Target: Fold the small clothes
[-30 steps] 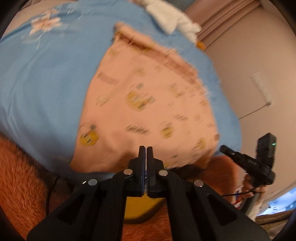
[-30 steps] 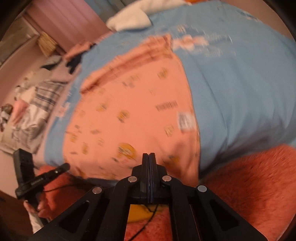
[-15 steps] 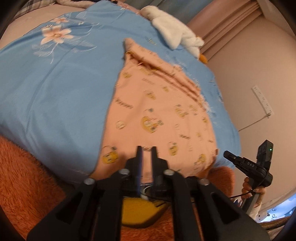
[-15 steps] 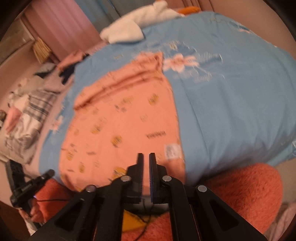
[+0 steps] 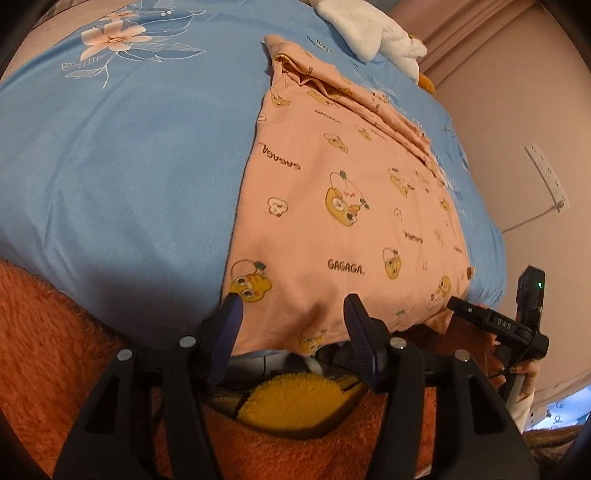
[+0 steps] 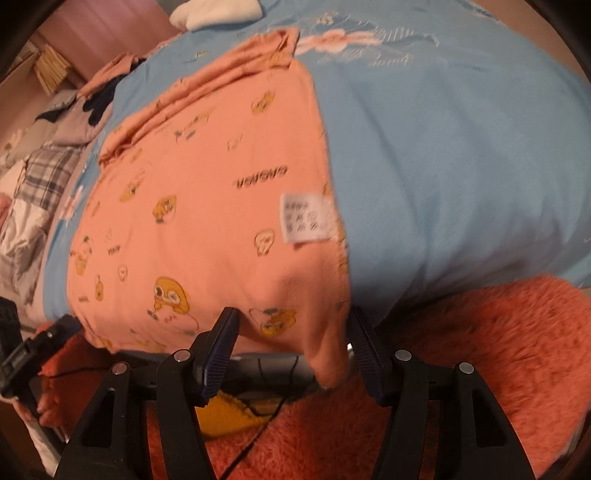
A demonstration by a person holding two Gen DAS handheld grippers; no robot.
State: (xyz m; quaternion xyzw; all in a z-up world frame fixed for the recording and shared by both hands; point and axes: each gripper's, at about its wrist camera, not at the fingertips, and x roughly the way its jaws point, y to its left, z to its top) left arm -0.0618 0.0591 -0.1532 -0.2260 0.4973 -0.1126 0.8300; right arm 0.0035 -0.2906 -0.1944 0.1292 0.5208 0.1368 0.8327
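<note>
A peach garment (image 5: 343,206) printed with yellow cartoon animals lies spread on the blue bedcover (image 5: 122,155), its far end bunched in folds. Its near hem hangs over the bed edge. My left gripper (image 5: 291,314) is opening at the hem's left corner, and the cloth lies between the fingers without being pinched. In the right wrist view the same garment (image 6: 207,206) shows a white care label (image 6: 304,218). My right gripper (image 6: 293,328) is opening around the hem's right corner, pads off the cloth. The right gripper's body (image 5: 517,321) appears at the left view's right edge.
An orange fluffy blanket (image 6: 480,350) with a yellow patch (image 5: 299,398) lies in front of the bed. White cloth (image 5: 369,33) sits at the far end. A pile of checked and grey laundry (image 6: 40,184) lies left of the bed. A wall with a socket strip (image 5: 546,173) stands to the right.
Both grippers went from shut to open. Both views dropped closer to the garment's near hem, which now lies between each pair of fingers.
</note>
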